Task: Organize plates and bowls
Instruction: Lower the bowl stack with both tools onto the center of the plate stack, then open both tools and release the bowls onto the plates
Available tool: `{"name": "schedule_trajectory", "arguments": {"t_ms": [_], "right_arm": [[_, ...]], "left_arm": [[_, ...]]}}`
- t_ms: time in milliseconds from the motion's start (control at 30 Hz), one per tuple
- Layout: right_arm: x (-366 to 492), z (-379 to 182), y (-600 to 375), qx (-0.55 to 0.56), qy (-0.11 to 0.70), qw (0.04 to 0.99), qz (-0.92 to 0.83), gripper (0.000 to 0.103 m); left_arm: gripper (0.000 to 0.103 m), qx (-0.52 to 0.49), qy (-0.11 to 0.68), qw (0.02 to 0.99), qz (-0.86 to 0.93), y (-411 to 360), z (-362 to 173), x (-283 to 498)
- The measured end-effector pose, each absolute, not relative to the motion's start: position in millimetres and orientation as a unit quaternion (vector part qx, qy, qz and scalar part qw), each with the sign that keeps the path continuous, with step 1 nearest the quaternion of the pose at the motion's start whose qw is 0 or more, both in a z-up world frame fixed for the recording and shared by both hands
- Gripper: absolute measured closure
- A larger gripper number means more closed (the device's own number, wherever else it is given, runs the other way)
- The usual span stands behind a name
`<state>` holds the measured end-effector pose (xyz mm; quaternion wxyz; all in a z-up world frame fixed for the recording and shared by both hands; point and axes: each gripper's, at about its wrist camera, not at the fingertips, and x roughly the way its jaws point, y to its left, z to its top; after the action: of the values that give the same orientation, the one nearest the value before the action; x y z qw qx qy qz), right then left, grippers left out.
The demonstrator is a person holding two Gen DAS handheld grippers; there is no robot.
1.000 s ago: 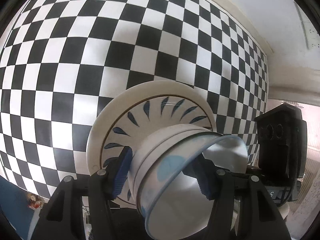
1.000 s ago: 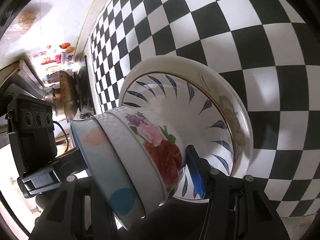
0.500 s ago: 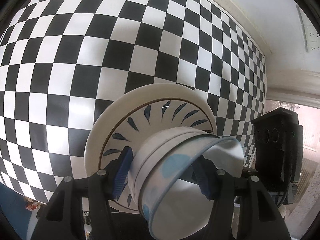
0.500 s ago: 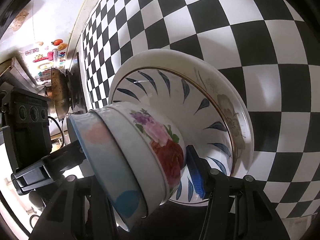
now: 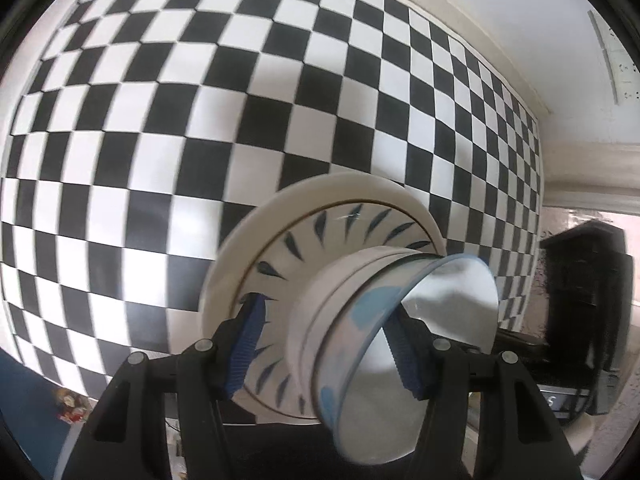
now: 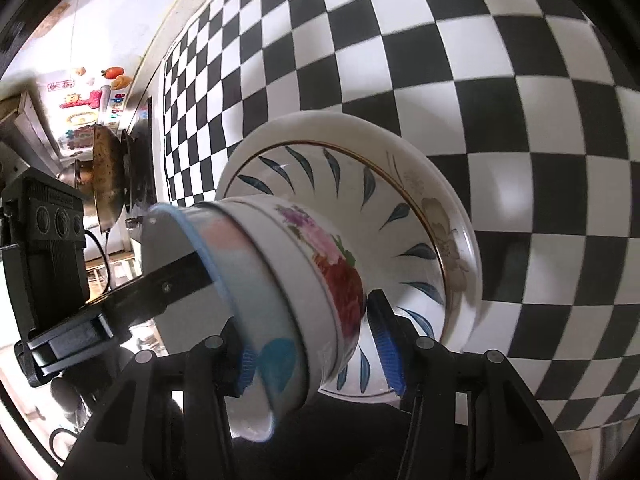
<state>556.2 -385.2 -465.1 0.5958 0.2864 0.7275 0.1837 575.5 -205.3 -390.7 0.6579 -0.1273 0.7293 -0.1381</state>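
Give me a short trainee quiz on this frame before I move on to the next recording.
1. In the right wrist view, a black finger reaches into the blue-rimmed bowl. Which tool does it belong to?
2. True or false: the floral bowl is nested inside the blue-rimmed bowl.
3. The bowls stand on: A) a leaf-patterned plate; B) a wire rack; C) a wooden board.

Key:
1. The left tool.
2. False: the blue-rimmed bowl sits inside the floral one.
3. A.
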Motion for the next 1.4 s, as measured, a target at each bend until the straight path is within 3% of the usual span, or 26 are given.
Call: {"name": "schedule_trajectory", "arguments": {"t_ms": [567,633,667,700,733,900,1067,1400], "right_arm": [[532,-354,-375,0.116,0.663,0.730,0.123,0.050],[527,-339,-374,0.099,0.650,0.746,0.109,0.041],[524,-332,-374,0.094,0.643,0.753,0.101,0.027],[521,-325,-374,0.093,0.636,0.760,0.096,0.013],[518,-317,-374,0.092,0.629,0.767,0.090,0.009],[501,-283,-377,0.073,0.594,0.800,0.037,0.007],[484,-252,-376,0.055,0.560,0.826,-0.007,0.000],[443,-208,-365,0.066,0.519,0.852,-0.031,0.000]], "left_arm": [[0.045,-0.034,0.634,0.769,-0.080,-194,-302,545],[0.044,-0.023,0.620,0.781,-0.074,-192,-291,538],[0.042,-0.018,0.613,0.787,-0.071,-192,-286,535],[0.028,-0.015,0.605,0.793,-0.073,-191,-282,532],[0.016,-0.017,0.598,0.797,-0.079,-190,-278,529],[0.007,-0.037,0.572,0.816,-0.070,-177,-260,515],[0.007,-0.013,0.537,0.841,-0.059,-176,-239,502],[0.003,-0.001,0.491,0.867,-0.090,-180,-205,465]]}}
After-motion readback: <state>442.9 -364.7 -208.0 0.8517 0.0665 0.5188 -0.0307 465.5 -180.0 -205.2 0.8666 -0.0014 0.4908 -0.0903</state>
